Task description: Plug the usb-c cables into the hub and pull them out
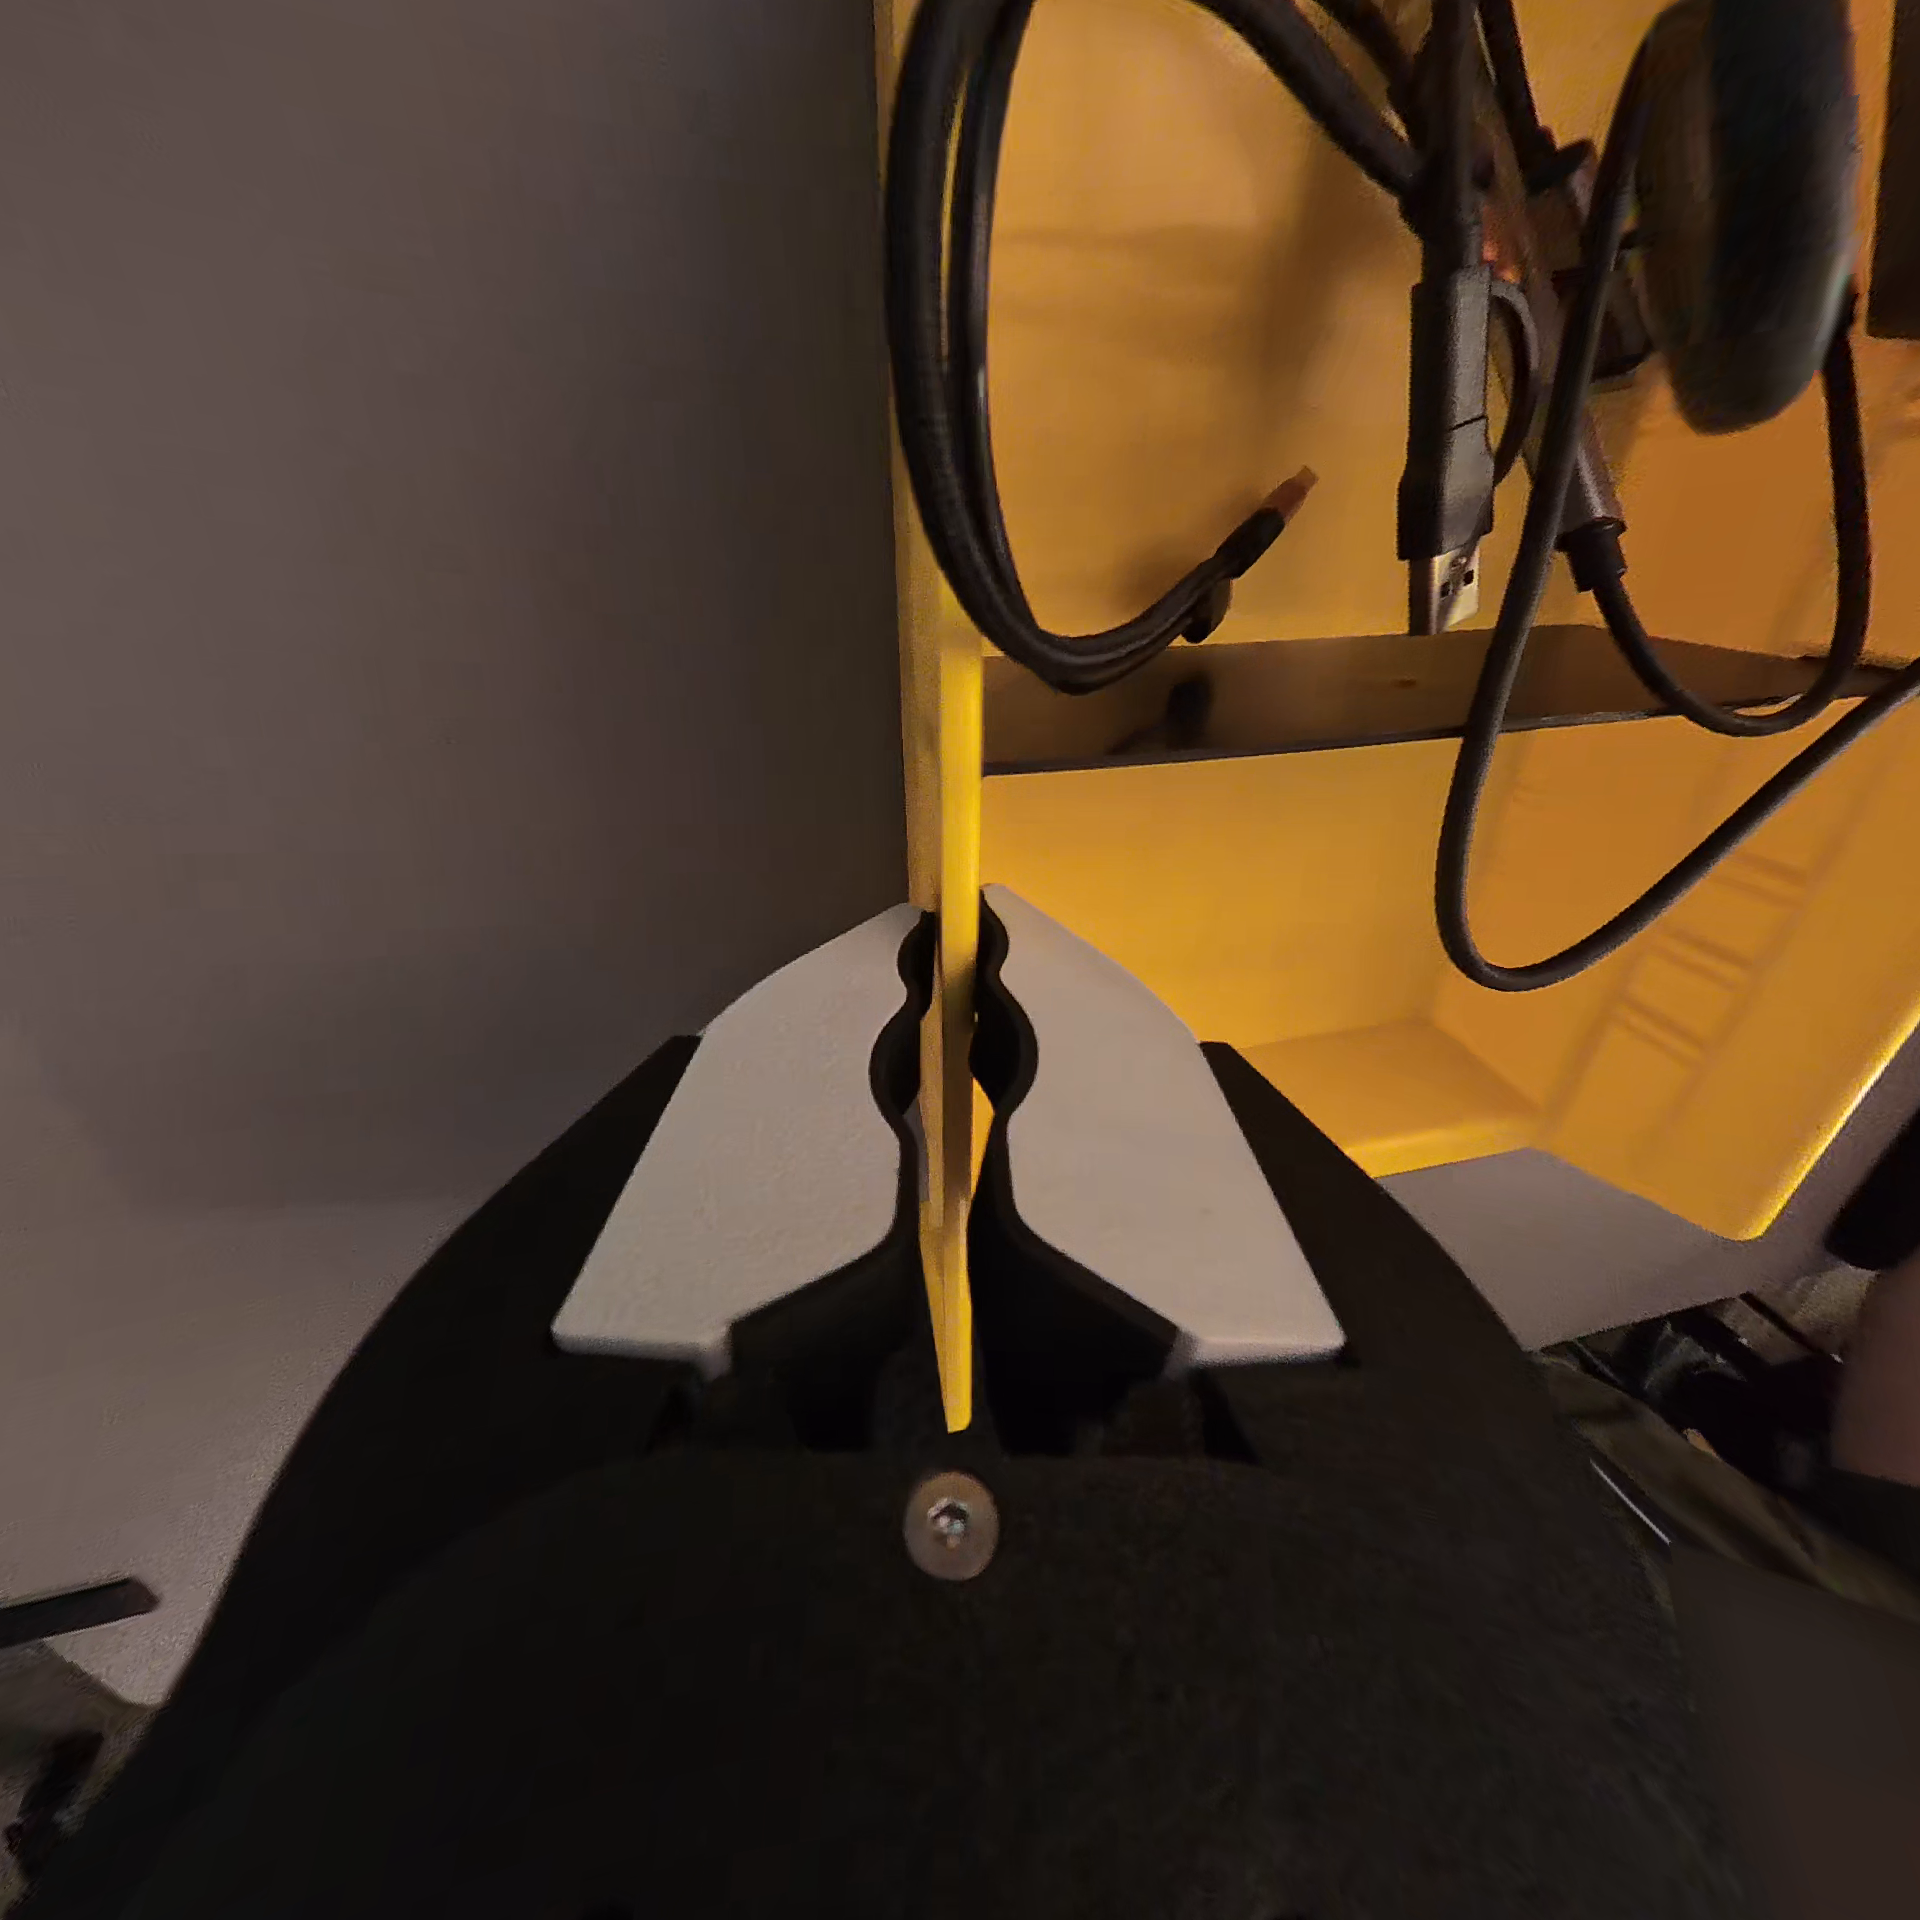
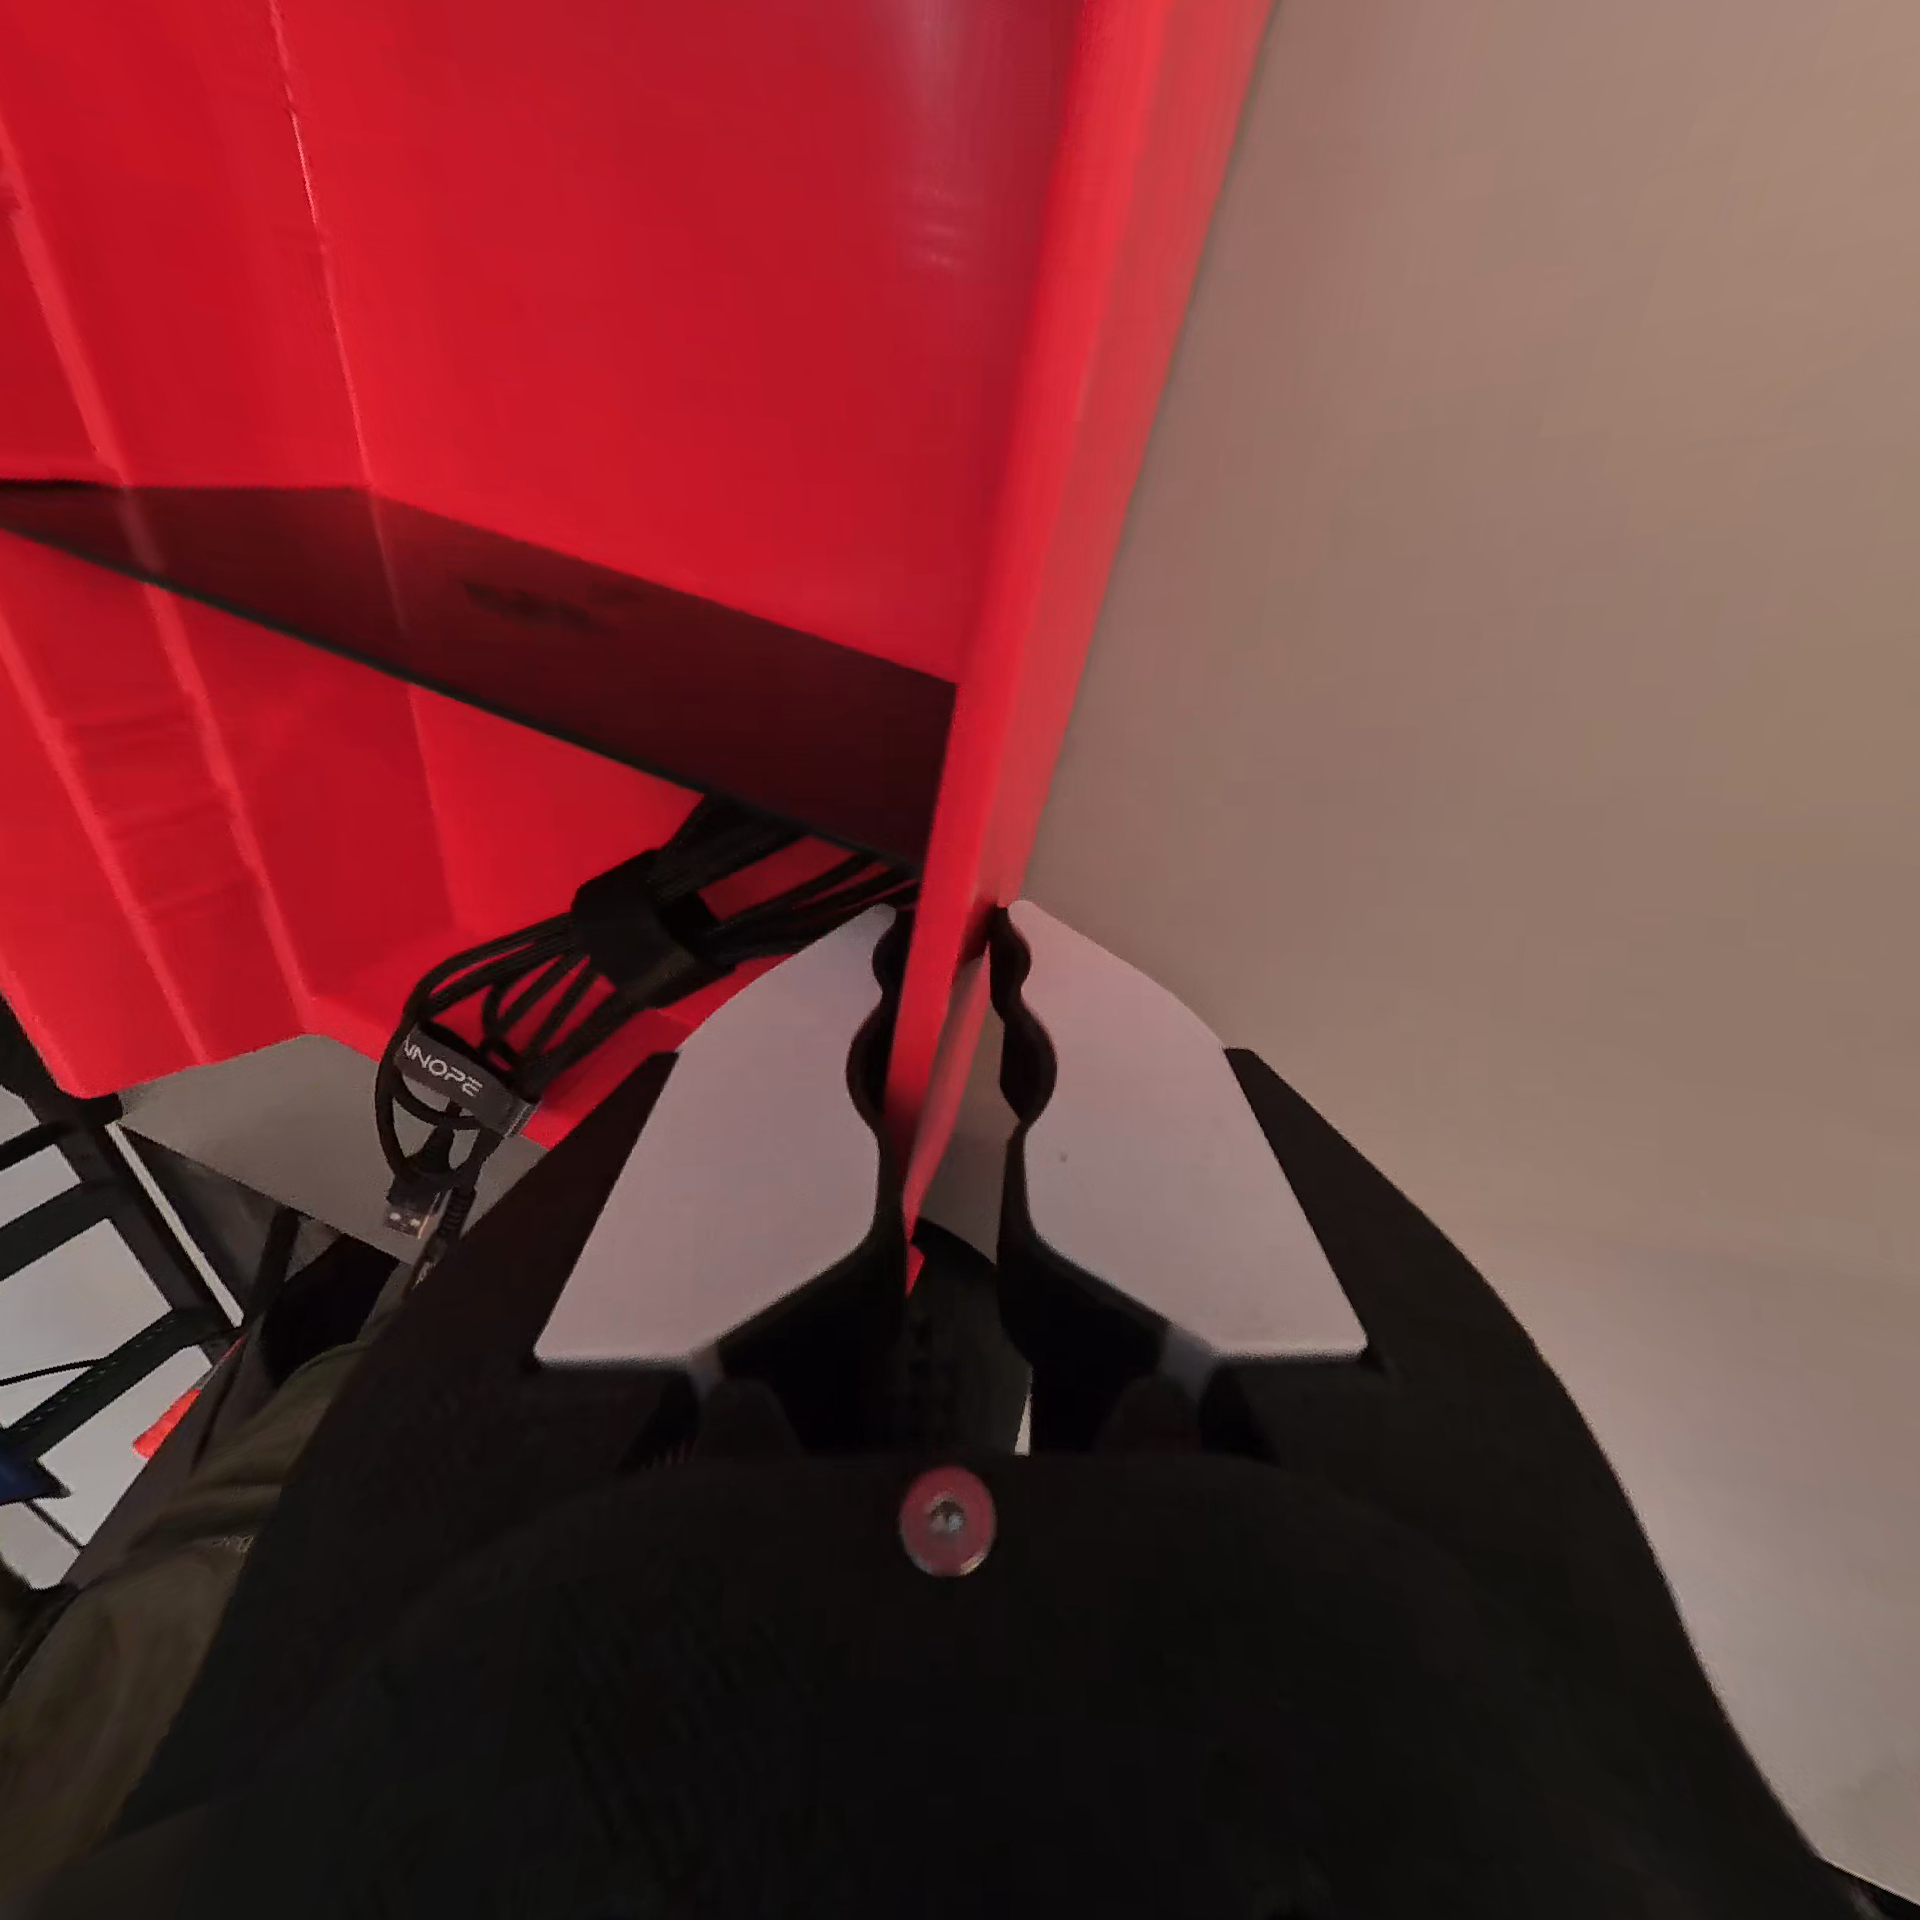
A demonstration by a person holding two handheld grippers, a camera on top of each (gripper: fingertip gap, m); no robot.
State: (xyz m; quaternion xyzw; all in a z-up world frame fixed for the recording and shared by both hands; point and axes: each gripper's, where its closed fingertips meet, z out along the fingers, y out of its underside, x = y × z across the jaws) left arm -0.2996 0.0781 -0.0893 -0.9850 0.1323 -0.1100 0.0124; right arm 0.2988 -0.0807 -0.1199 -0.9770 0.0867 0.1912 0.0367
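In the left wrist view my left gripper point(image 1: 956, 914) is shut on the thin side wall of a yellow bin point(image 1: 948, 810). Inside the bin lie several loose black cables point(image 1: 940, 416), a grey plug with a metal end point(image 1: 1446, 499) and a dark round object point(image 1: 1745, 208) at the top right. In the right wrist view my right gripper point(image 2: 951, 920) is shut on the side wall of a red bin point(image 2: 971, 790). A tied bundle of black cables point(image 2: 623, 925) lies in the red bin's near corner, with a plug point(image 2: 410, 1210) hanging over its edge. No hub is recognisable.
A black divider point(image 1: 1351, 717) crosses the yellow bin, and a black divider point(image 2: 582, 634) crosses the red bin. A pale table surface point(image 1: 364, 623) lies left of the yellow bin and right of the red bin point(image 2: 1507, 727). A dark metal frame point(image 2: 83, 1226) shows at lower left. Some 60 cm of space lies between my two pairs of fingers.
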